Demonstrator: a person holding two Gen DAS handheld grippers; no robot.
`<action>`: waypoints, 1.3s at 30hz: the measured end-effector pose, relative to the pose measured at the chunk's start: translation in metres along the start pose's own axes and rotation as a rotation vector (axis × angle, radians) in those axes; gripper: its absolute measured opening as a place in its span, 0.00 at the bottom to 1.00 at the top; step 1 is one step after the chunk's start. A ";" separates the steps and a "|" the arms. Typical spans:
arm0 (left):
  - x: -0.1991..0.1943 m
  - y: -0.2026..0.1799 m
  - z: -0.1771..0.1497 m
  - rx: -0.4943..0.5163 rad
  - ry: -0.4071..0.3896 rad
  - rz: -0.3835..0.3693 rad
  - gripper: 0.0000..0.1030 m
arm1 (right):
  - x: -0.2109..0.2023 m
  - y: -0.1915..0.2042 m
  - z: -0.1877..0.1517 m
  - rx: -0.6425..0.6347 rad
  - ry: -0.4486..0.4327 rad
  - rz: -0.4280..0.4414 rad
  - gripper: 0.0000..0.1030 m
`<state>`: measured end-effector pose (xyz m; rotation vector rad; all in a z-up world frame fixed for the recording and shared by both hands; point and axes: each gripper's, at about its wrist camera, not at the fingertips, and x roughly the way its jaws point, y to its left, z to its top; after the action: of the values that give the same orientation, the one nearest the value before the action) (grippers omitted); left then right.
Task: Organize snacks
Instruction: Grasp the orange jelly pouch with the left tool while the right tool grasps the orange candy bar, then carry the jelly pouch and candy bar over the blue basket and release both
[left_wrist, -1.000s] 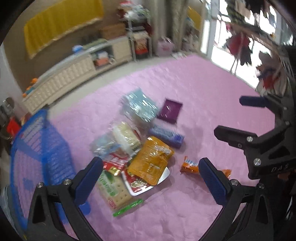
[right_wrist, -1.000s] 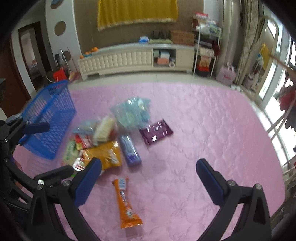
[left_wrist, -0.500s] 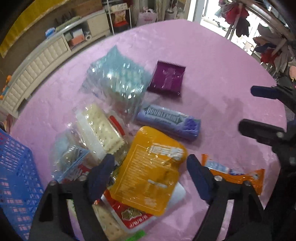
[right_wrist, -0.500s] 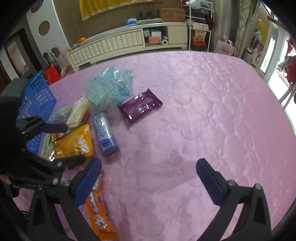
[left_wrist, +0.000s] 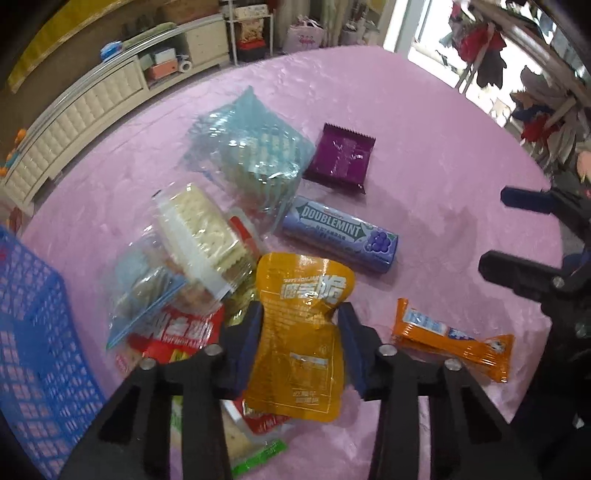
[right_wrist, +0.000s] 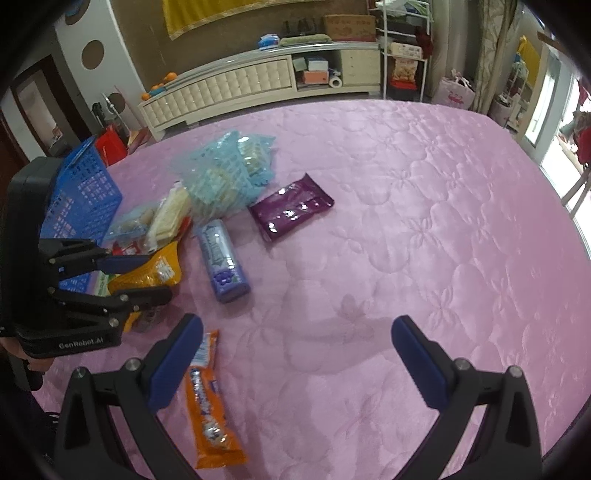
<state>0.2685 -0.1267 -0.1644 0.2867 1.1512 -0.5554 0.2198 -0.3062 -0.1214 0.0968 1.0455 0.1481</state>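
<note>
A heap of snacks lies on the pink quilted cloth (right_wrist: 424, 221). My left gripper (left_wrist: 300, 310) points down over the heap, its jaws closing with both pads pressed against the sides of a yellow pouch (left_wrist: 295, 354), which is pinched at its waist. In the right wrist view the same left gripper (right_wrist: 147, 277) grips the yellow pouch (right_wrist: 162, 271). My right gripper (right_wrist: 297, 325) hangs open over bare cloth with nothing between its fingers. An orange bar (right_wrist: 208, 402) lies just by its left finger.
A blue basket (left_wrist: 33, 350) stands left of the heap. Around the pouch lie a Doublemint tube (left_wrist: 340, 232), a purple packet (left_wrist: 341, 160), a light blue bag (left_wrist: 255, 155), a cracker pack (left_wrist: 199, 229) and red packets (left_wrist: 173, 332). A low cabinet (right_wrist: 240, 88) lines the far wall.
My left gripper came down onto the heap and its jaws went from wide open to closed on the yellow pouch. The right gripper sank a little and stayed open.
</note>
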 end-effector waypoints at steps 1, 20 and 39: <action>-0.006 0.002 -0.003 -0.019 -0.014 -0.007 0.30 | -0.002 0.003 0.000 -0.008 -0.001 0.011 1.00; -0.054 0.002 -0.082 -0.165 -0.115 -0.027 0.24 | 0.013 0.061 -0.026 -0.183 0.091 0.064 0.81; -0.110 0.011 -0.125 -0.244 -0.246 -0.004 0.24 | -0.011 0.095 -0.042 -0.258 0.086 0.093 0.22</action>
<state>0.1449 -0.0276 -0.1127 0.0052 0.9684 -0.4353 0.1710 -0.2137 -0.1184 -0.0958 1.0996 0.3727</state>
